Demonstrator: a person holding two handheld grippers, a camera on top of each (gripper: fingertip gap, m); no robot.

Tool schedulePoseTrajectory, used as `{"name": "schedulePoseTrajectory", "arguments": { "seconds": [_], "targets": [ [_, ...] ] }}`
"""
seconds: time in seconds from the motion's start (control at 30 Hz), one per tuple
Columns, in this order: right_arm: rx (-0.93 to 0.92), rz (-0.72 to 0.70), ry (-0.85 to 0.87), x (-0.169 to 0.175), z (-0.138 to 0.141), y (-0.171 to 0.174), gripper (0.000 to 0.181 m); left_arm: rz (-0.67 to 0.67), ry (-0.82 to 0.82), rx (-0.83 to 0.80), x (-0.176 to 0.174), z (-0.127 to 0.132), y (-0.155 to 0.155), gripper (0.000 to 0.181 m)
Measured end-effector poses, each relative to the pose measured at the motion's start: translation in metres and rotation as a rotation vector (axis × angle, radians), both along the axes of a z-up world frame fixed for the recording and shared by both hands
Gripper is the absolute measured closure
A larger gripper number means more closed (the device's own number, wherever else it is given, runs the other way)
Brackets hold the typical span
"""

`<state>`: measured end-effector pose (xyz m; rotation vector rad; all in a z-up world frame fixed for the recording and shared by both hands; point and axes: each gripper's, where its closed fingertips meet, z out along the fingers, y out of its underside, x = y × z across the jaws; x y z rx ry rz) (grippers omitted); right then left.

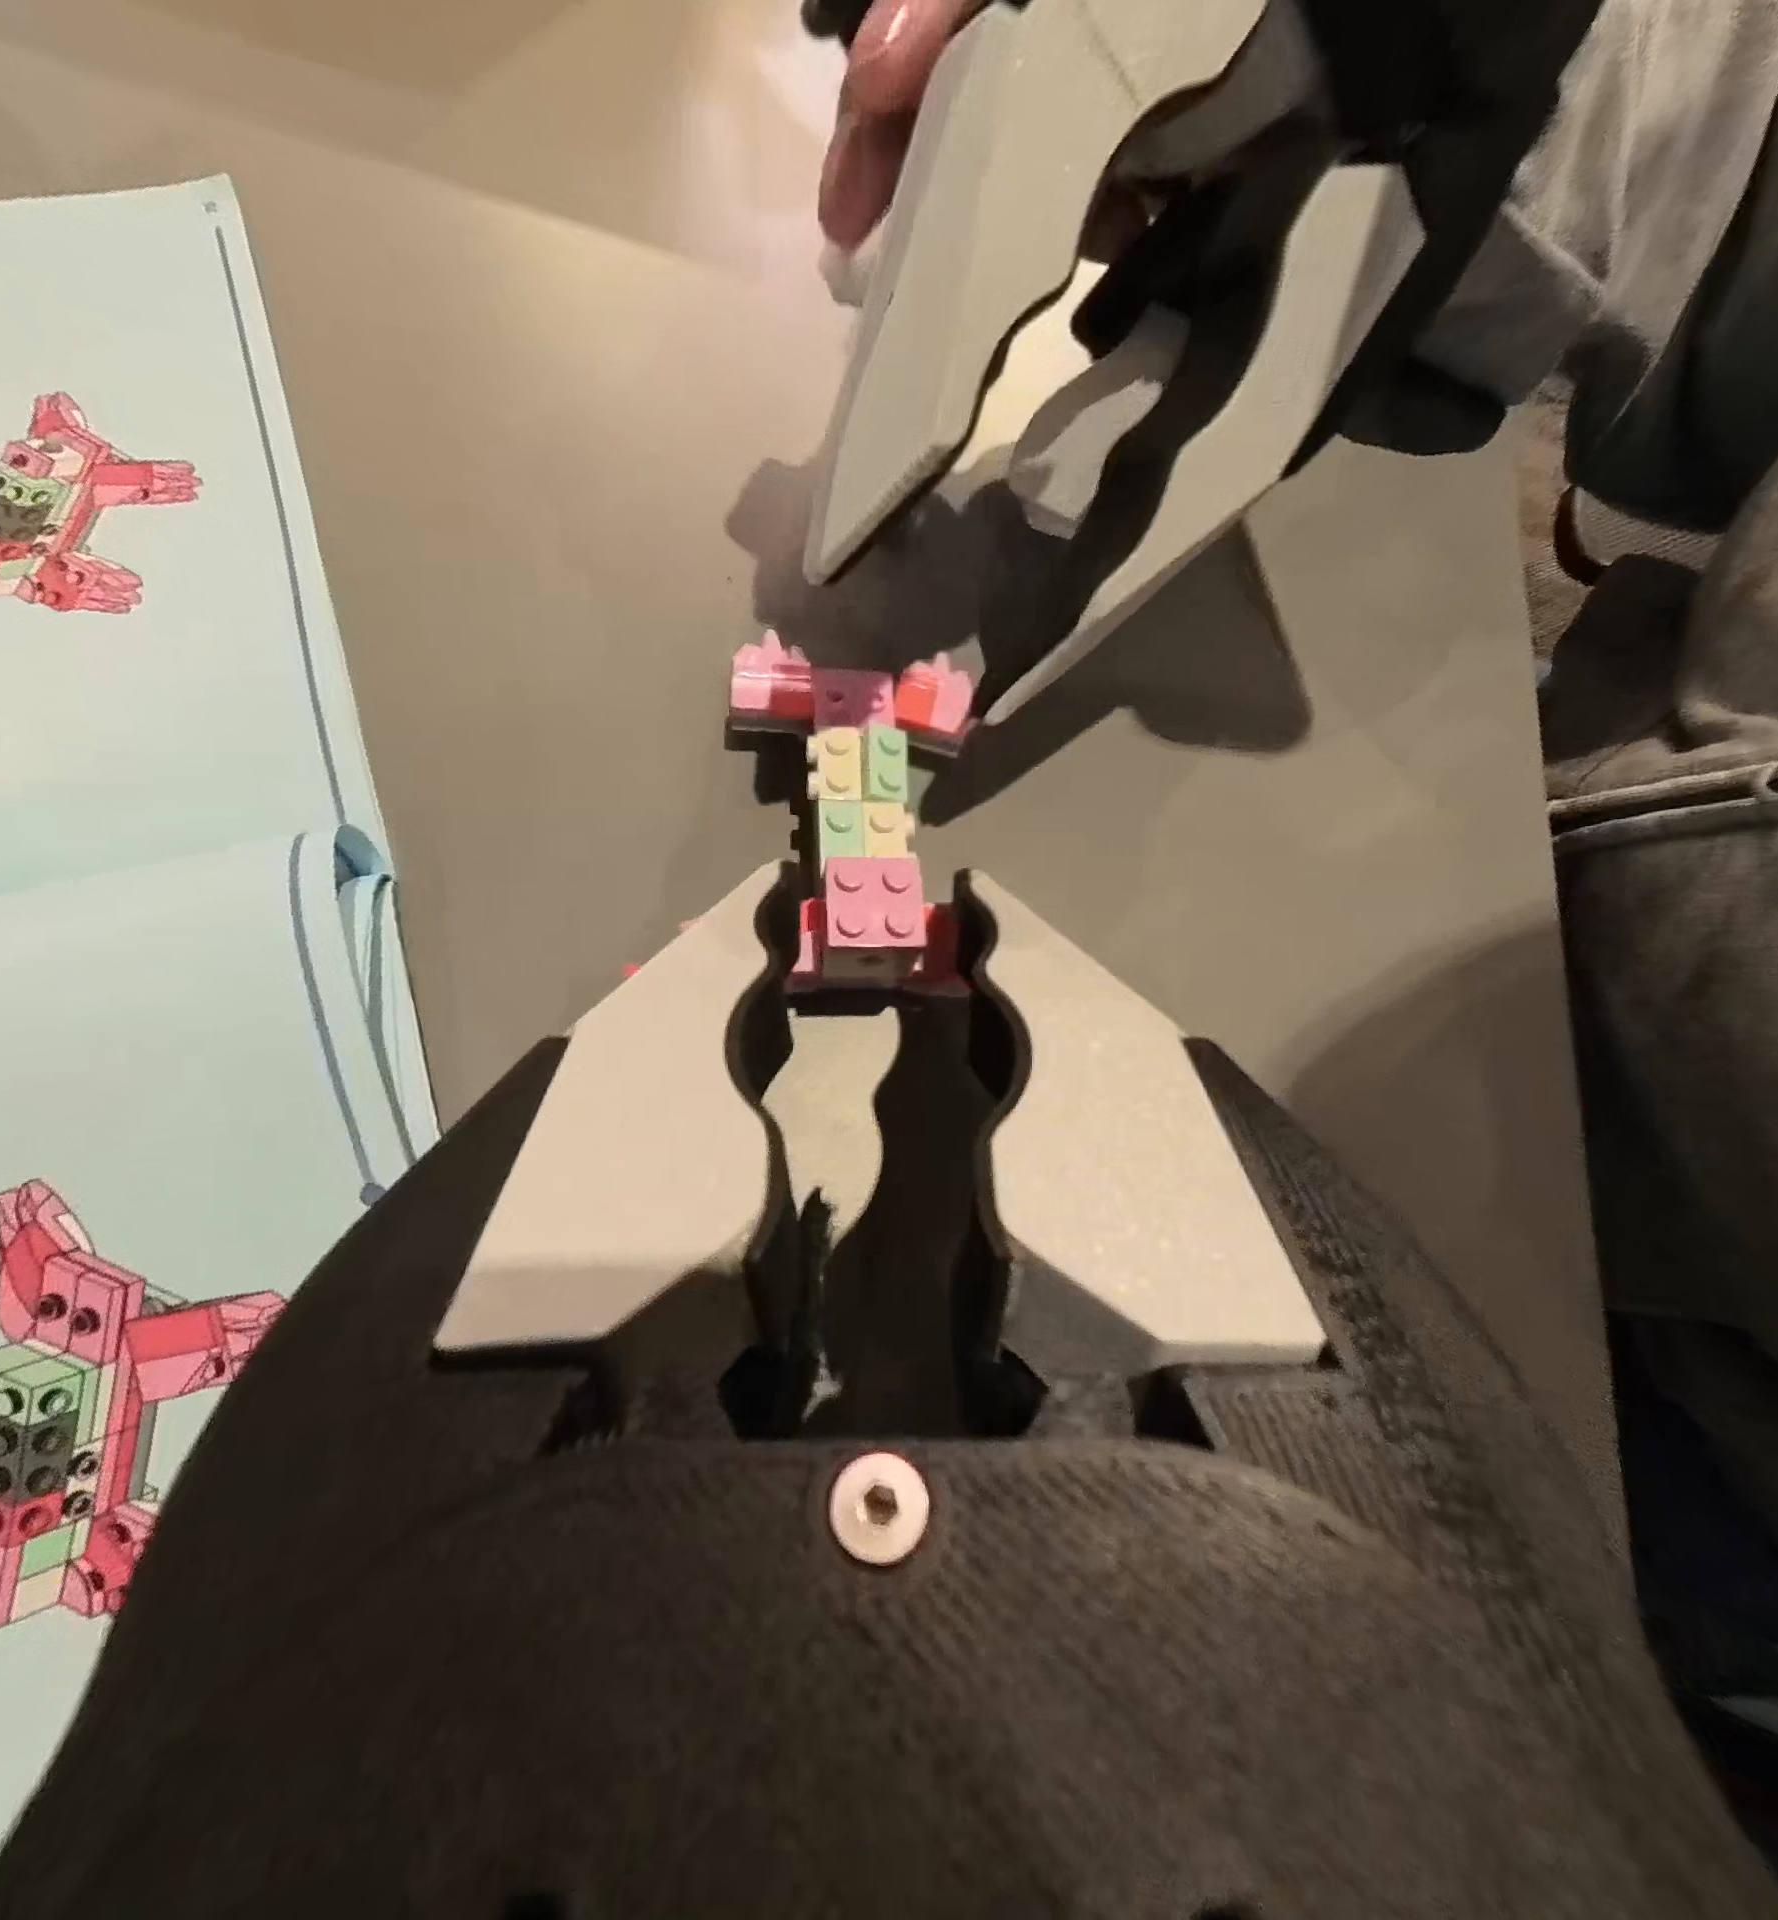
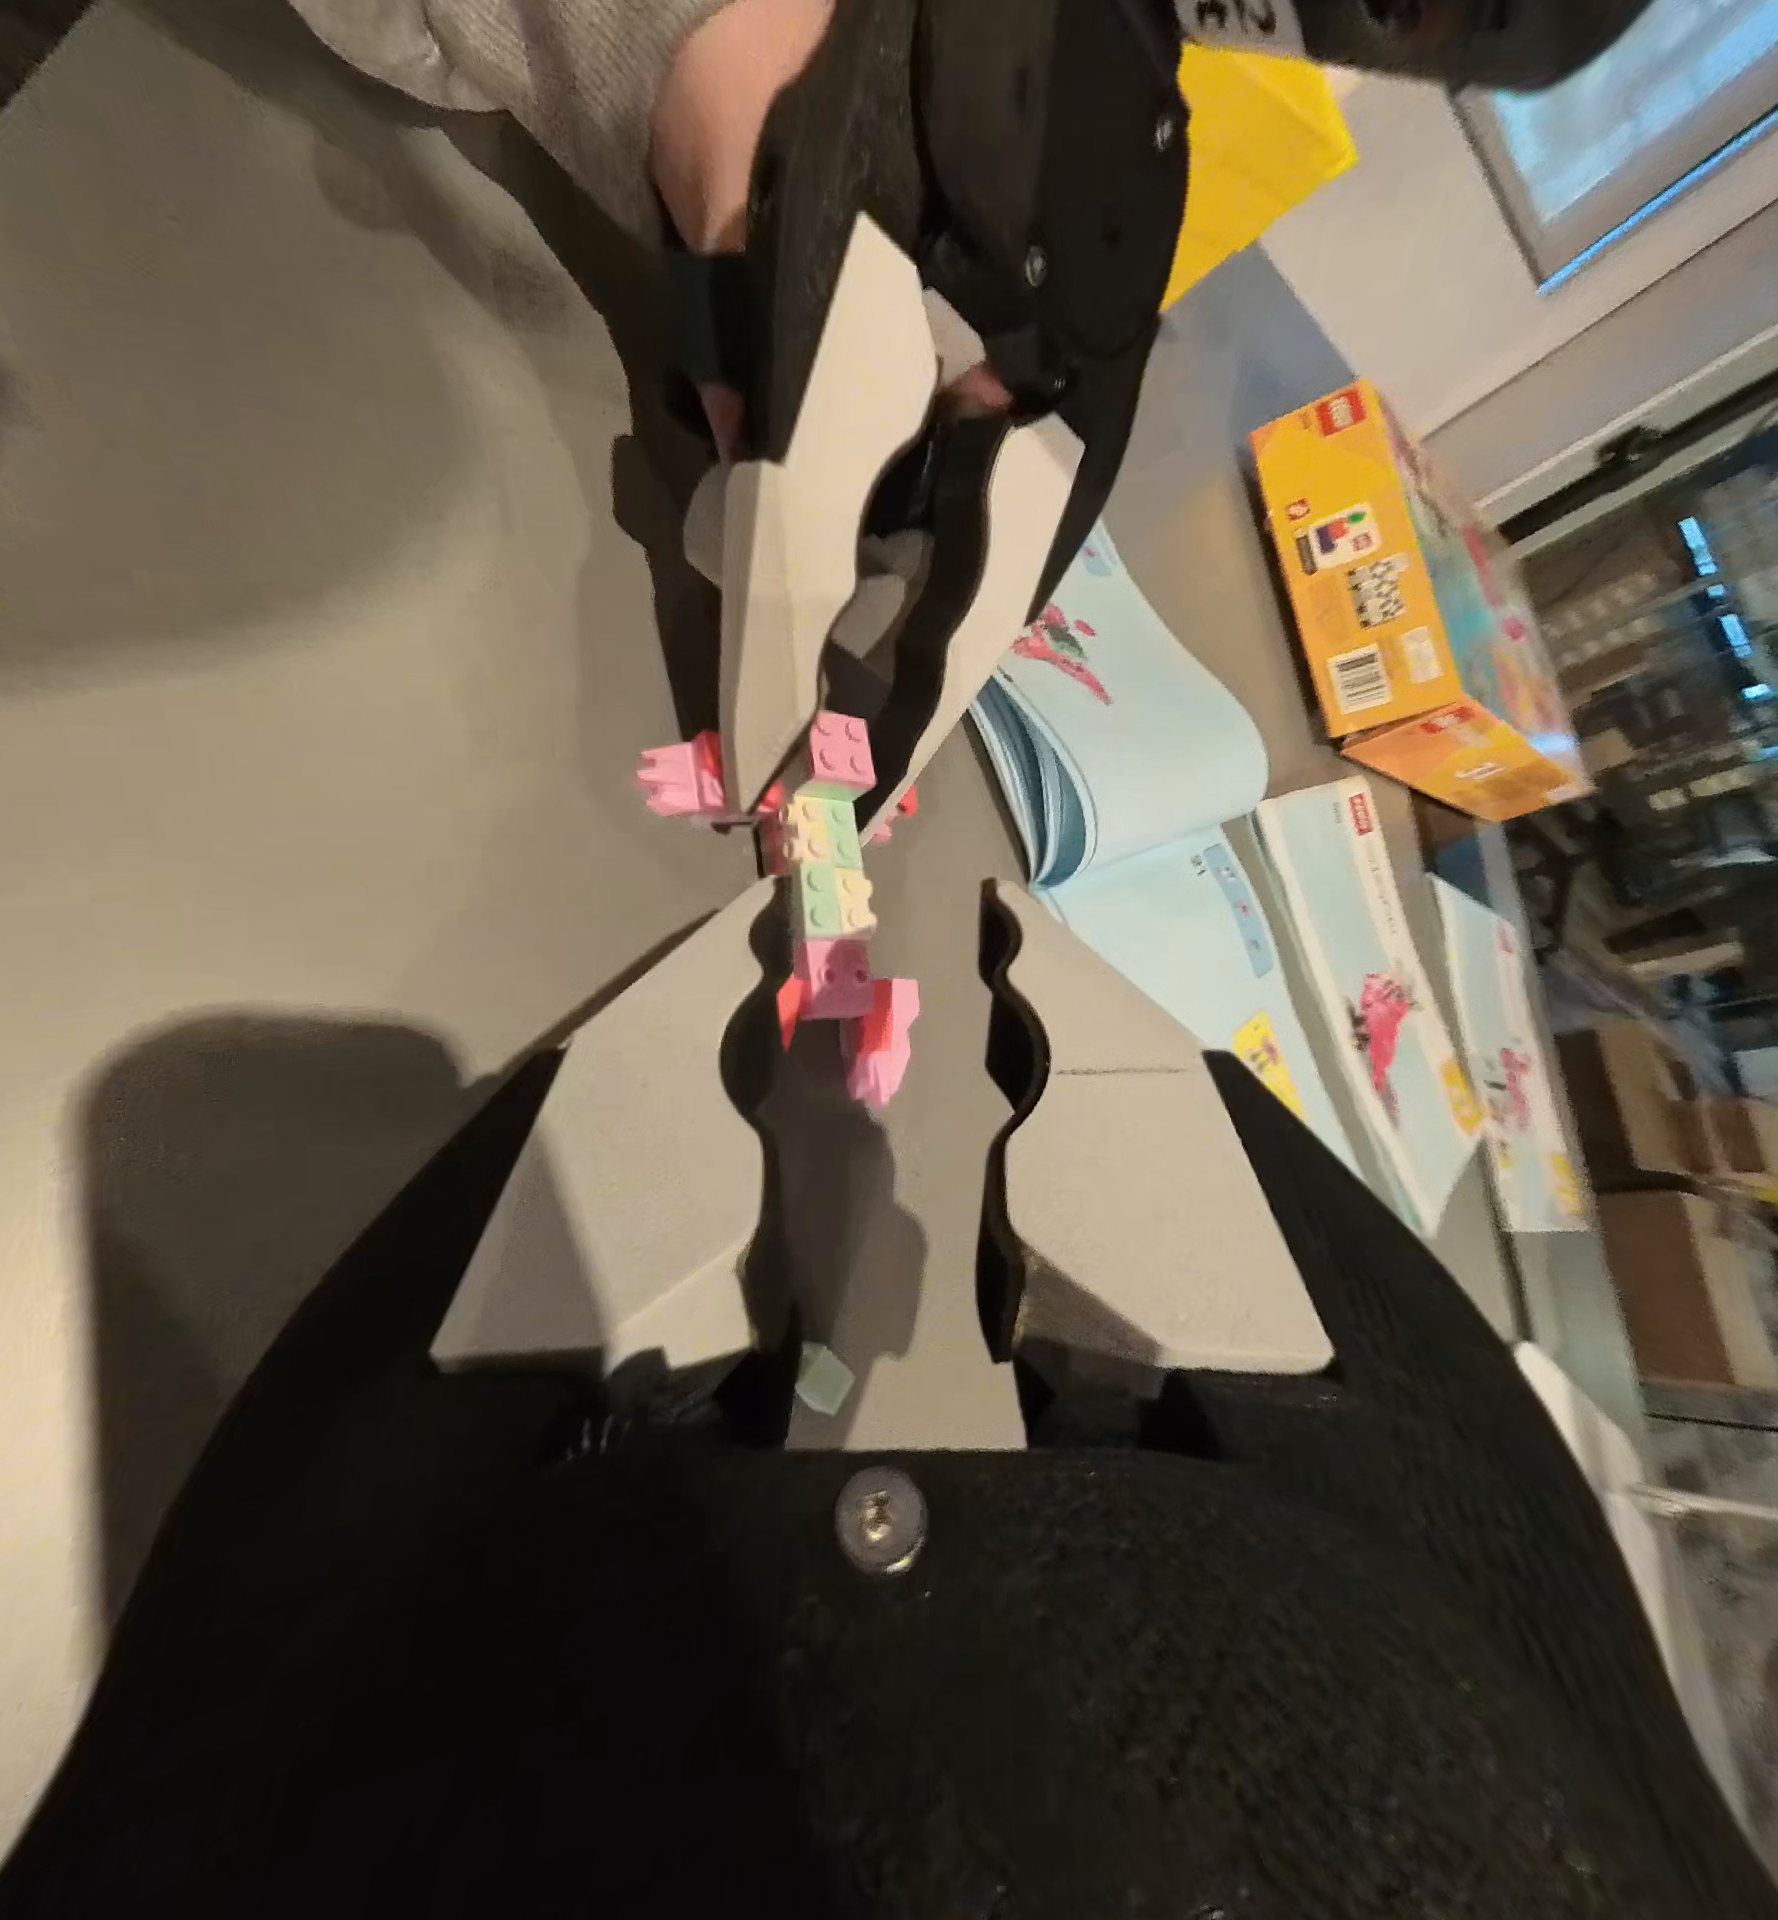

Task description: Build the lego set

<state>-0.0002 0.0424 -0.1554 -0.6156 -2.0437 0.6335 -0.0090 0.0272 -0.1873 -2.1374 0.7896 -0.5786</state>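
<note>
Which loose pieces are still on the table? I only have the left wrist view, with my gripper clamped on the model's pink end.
Observer: One loose pale green piece lies on the table, showing low between the right gripper's fingers.
Operator: What sits between those fingers higher up?
Observer: The lego model's other end, with its clawed pink feet, sits in the gap. The jaws are open, and the right-hand finger is clear of it.
Operator: Where is the box?
Observer: A yellow-orange box lies on the table beyond the open instruction booklet.
</note>
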Motion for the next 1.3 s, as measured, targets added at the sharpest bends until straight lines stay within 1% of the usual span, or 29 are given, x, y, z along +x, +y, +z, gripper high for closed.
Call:
{"name": "schedulePoseTrajectory", "arguments": {
  "seconds": [0.07,0.17,0.27,0.37,0.5,0.57,0.67,0.8,1.1,1.2,1.3],
  "targets": [
    [0.046,-0.008,0.039,-0.001,0.001,-0.004,0.145,-0.004,-0.002,0.003,0.001,0.000,-0.001,0.161],
    [0.125,-0.024,0.091,-0.001,0.000,-0.010,0.144,-0.003,-0.021,-0.017,0.001,0.000,-0.001,0.161],
    [0.252,-0.053,0.128,-0.001,-0.005,-0.008,0.145,0.000,-0.012,-0.016,0.000,0.000,-0.001,0.161],
    [0.351,-0.067,0.123,0.000,-0.016,-0.007,0.146,0.031,-0.008,-0.008,-0.002,0.001,0.002,0.164],
    [0.459,-0.079,0.160,-0.003,-0.019,-0.006,0.154,0.106,-0.087,-0.026,-0.008,0.006,0.009,0.164],
    [0.496,-0.095,0.202,-0.006,-0.014,-0.006,0.153,0.129,-0.125,-0.034,-0.009,0.009,0.011,0.164],
    [0.599,-0.136,0.263,-0.011,-0.008,-0.002,0.147,0.143,-0.179,-0.055,-0.008,0.012,0.012,0.164],
    [0.700,-0.162,0.285,-0.015,-0.008,0.003,0.147,0.148,-0.267,-0.089,-0.007,0.018,0.011,0.164],
    [0.740,-0.183,0.271,-0.017,-0.011,0.009,0.156,0.136,-0.328,-0.112,-0.003,0.022,0.010,0.164],
    [0.748,-0.183,0.271,-0.018,-0.011,0.009,0.161,0.135,-0.320,-0.113,-0.002,0.021,0.010,0.164],
    [0.750,-0.183,0.257,-0.018,-0.013,0.010,0.162,0.129,-0.293,-0.102,-0.002,0.019,0.010,0.164]
  ]
}}
